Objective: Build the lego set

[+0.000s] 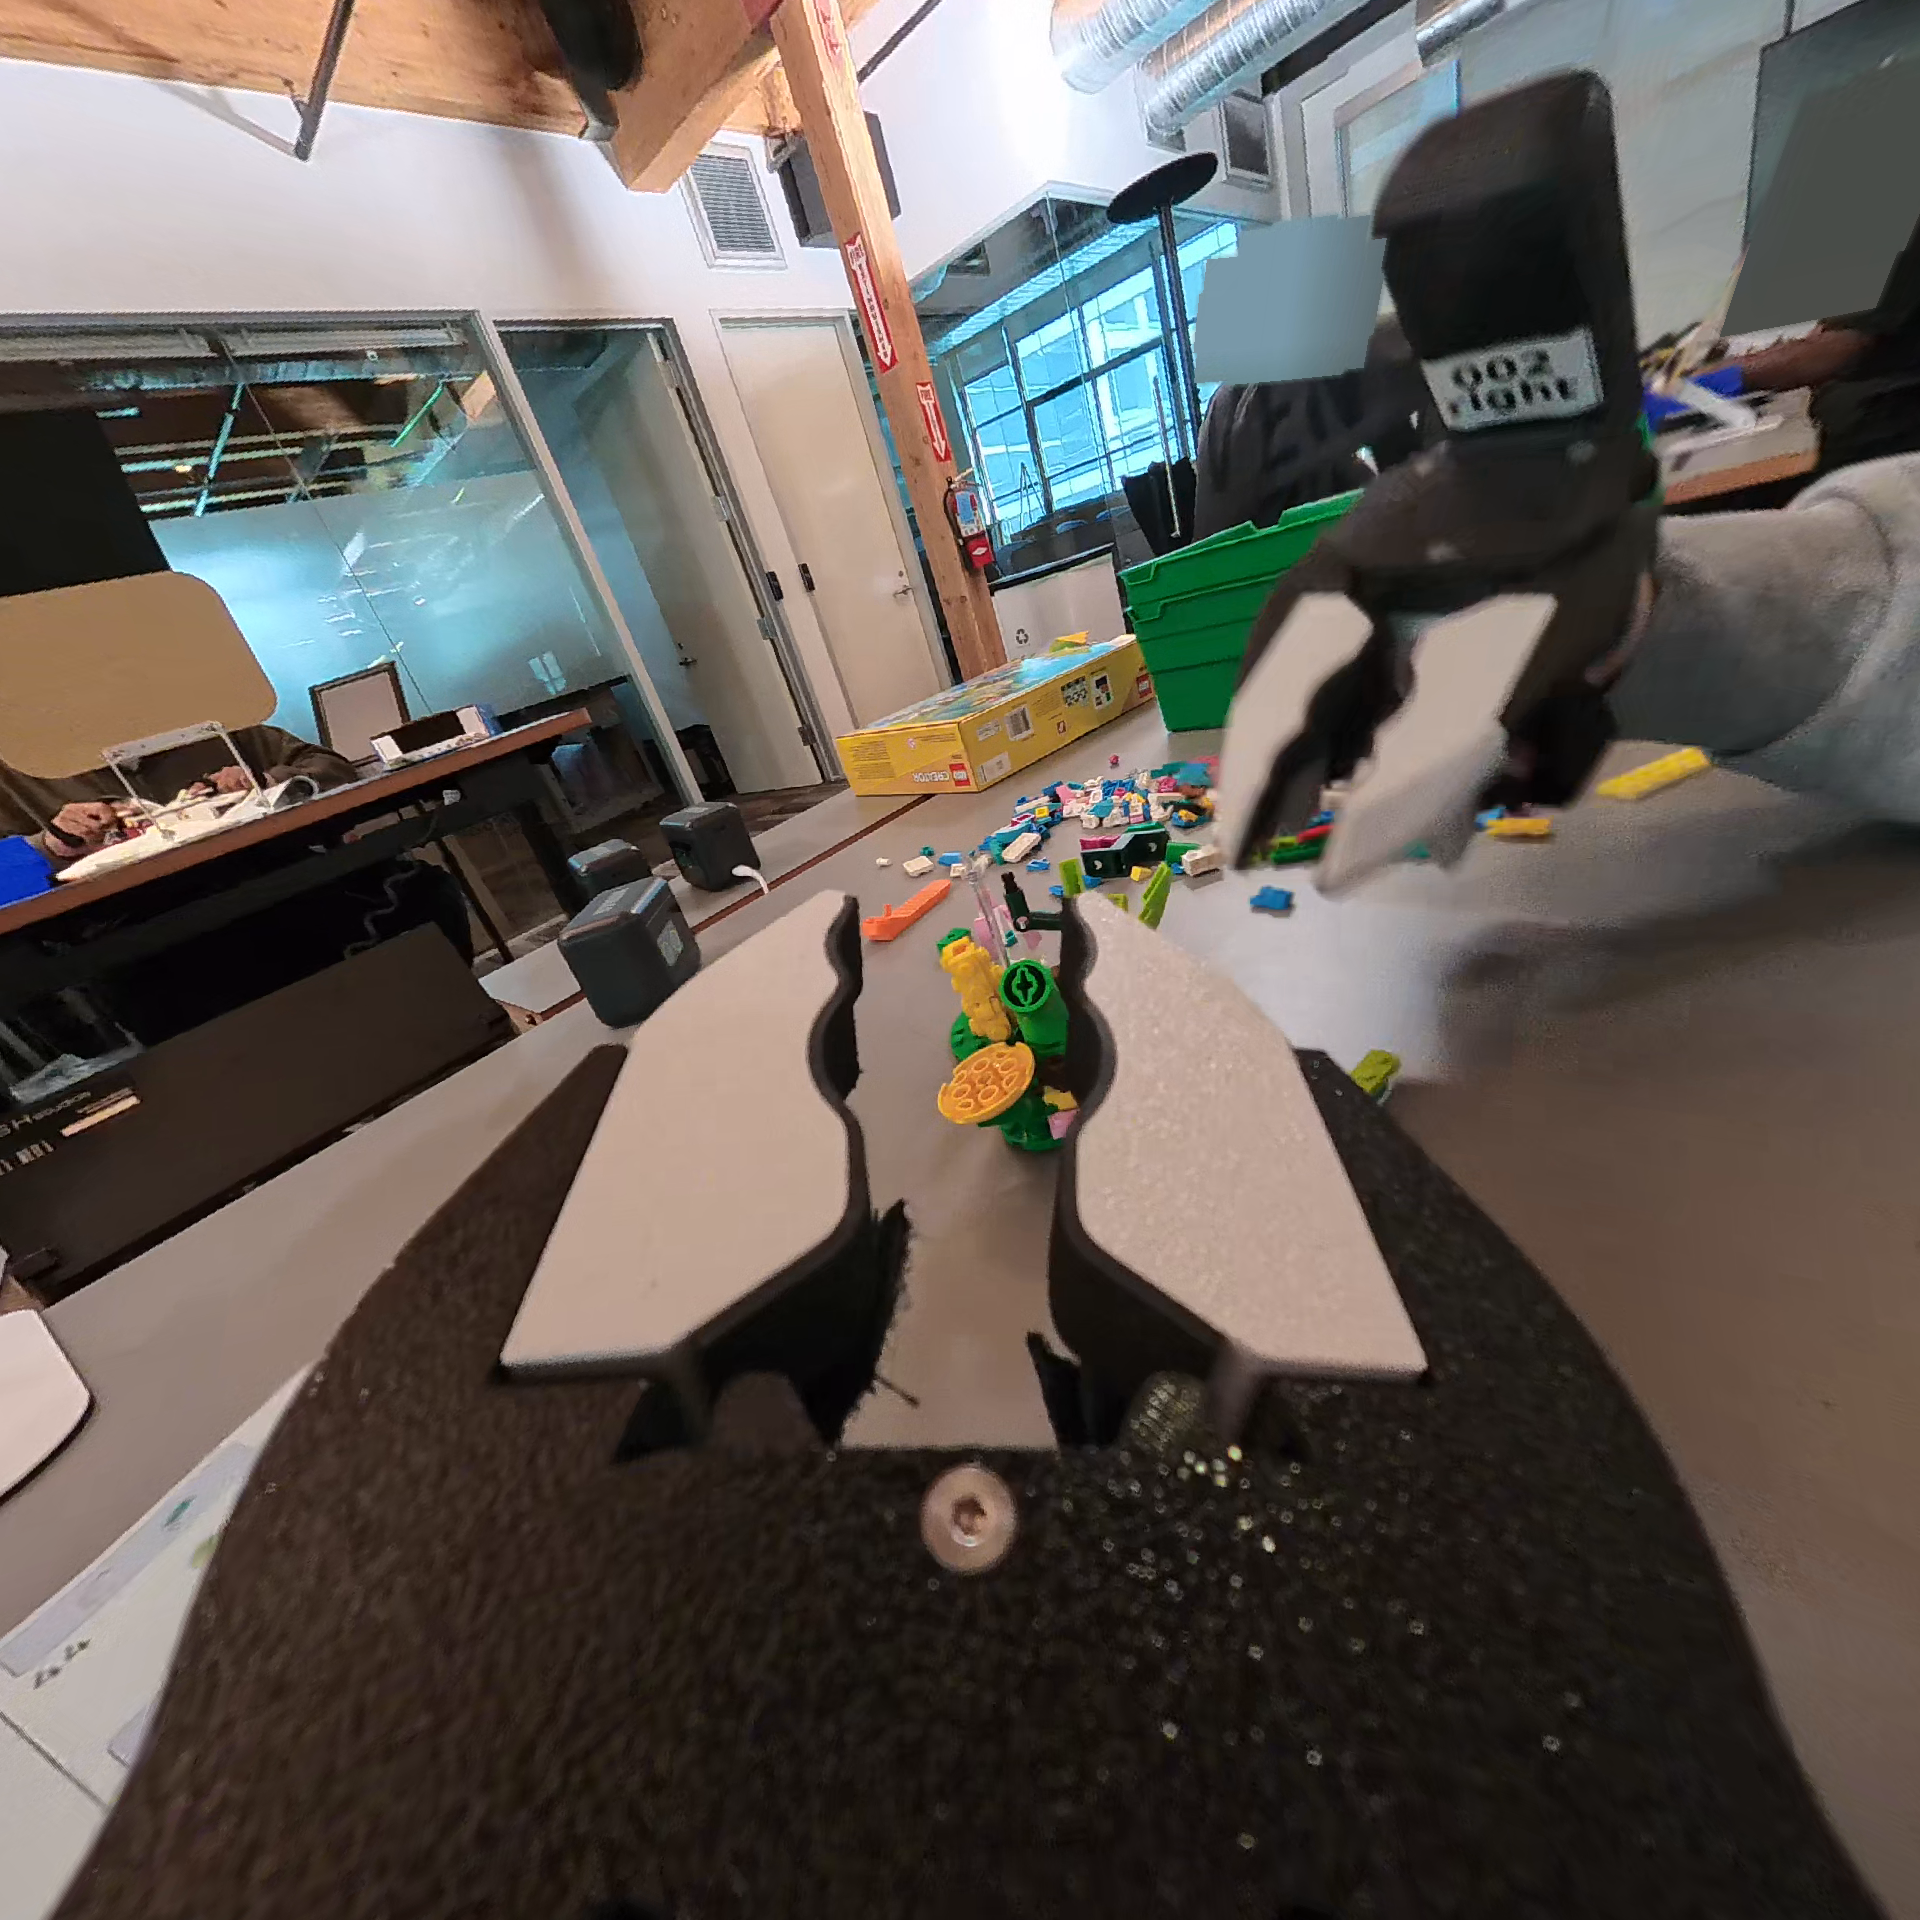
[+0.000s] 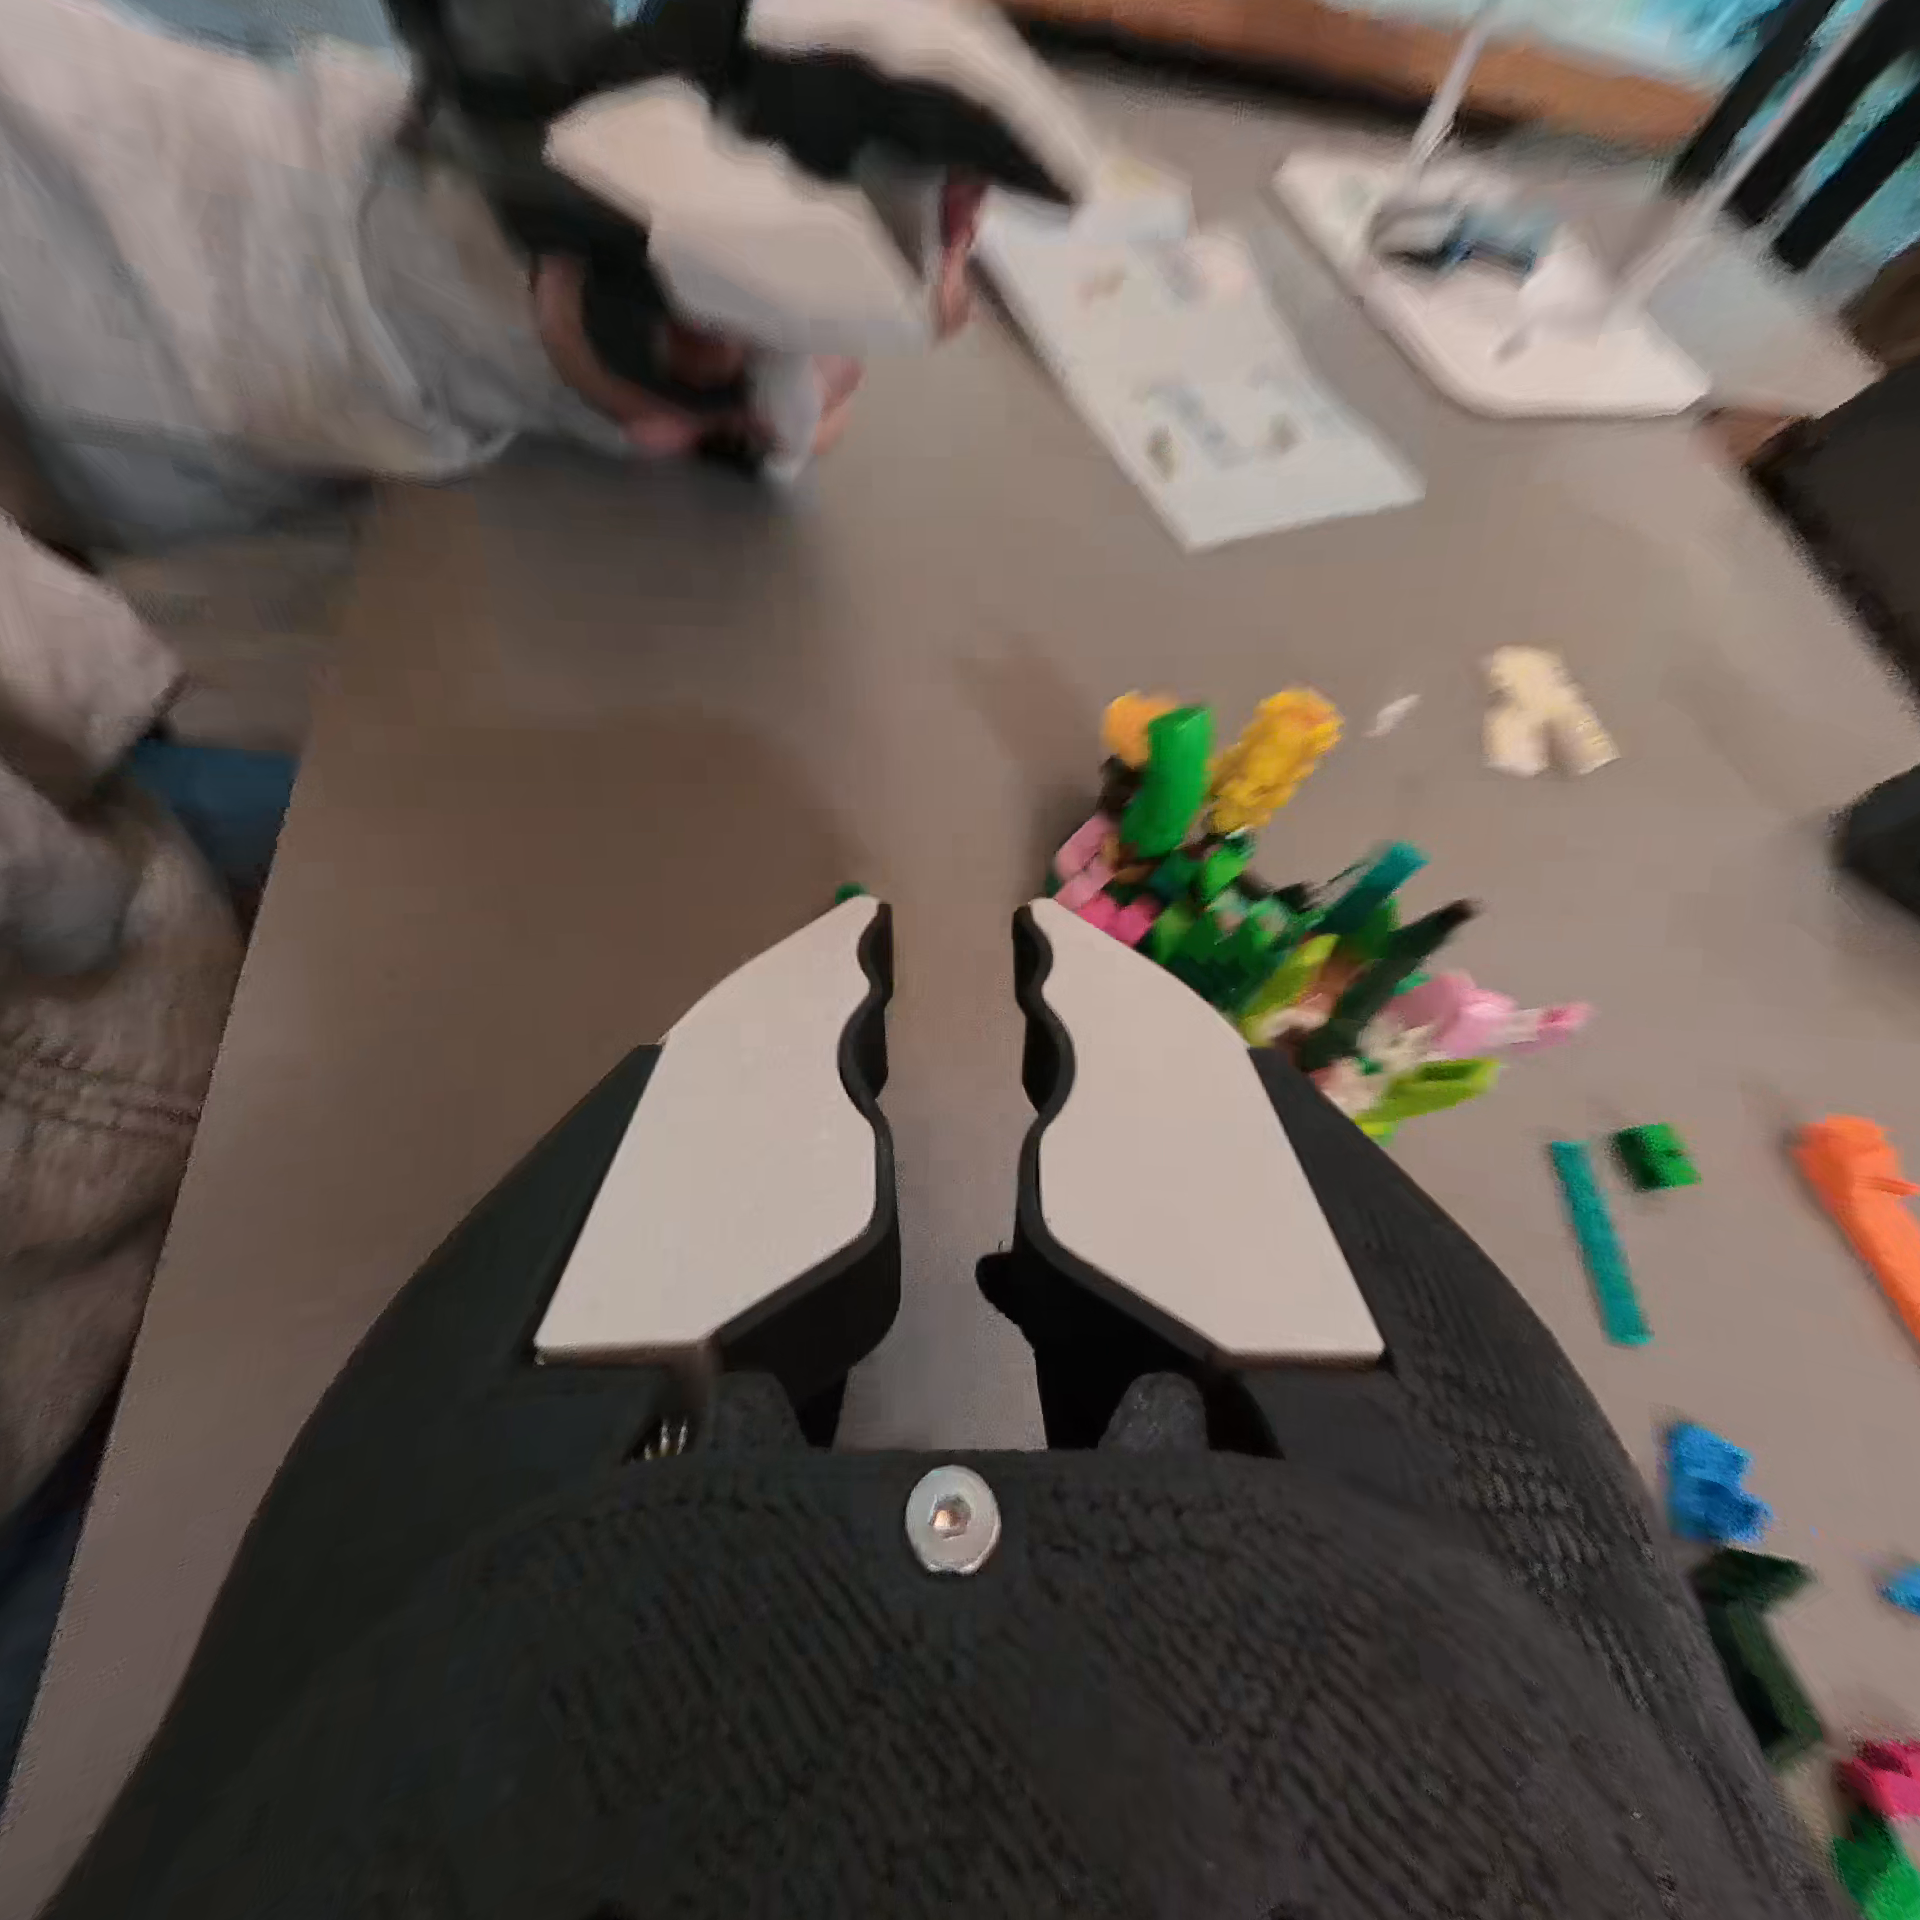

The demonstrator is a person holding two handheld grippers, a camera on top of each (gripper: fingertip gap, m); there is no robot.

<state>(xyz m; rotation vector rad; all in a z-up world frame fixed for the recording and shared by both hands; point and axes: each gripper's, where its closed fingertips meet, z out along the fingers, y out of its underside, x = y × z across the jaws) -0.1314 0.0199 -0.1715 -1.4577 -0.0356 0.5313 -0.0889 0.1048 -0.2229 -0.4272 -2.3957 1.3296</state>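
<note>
Left claw (image 1: 961, 935) stands apart around green-and-yellow brick flower model (image 1: 1003, 1039) on grey table (image 1: 1558, 1195), unclamped; right claw (image 2: 951, 920) apart, bare, beside model.

Left gripper (image 1: 961, 935): grey finger plates, black pads, speckled black body. Right gripper (image 2: 951, 914): same grey and black. Brick model (image 1: 1003, 1049) mid-frame: green stem and base, yellow studded disc and flowers, pink bits. Table (image 1: 1558, 1195) plain grey. Loose bricks (image 1: 1101, 821) upper right: blue, white, pink, lime, teal. Orange tool (image 1: 906, 911). Yellow box (image 1: 997, 717). Green bins (image 1: 1216, 613). Booklet (image 2: 1205, 395) white, upper frame.
</note>
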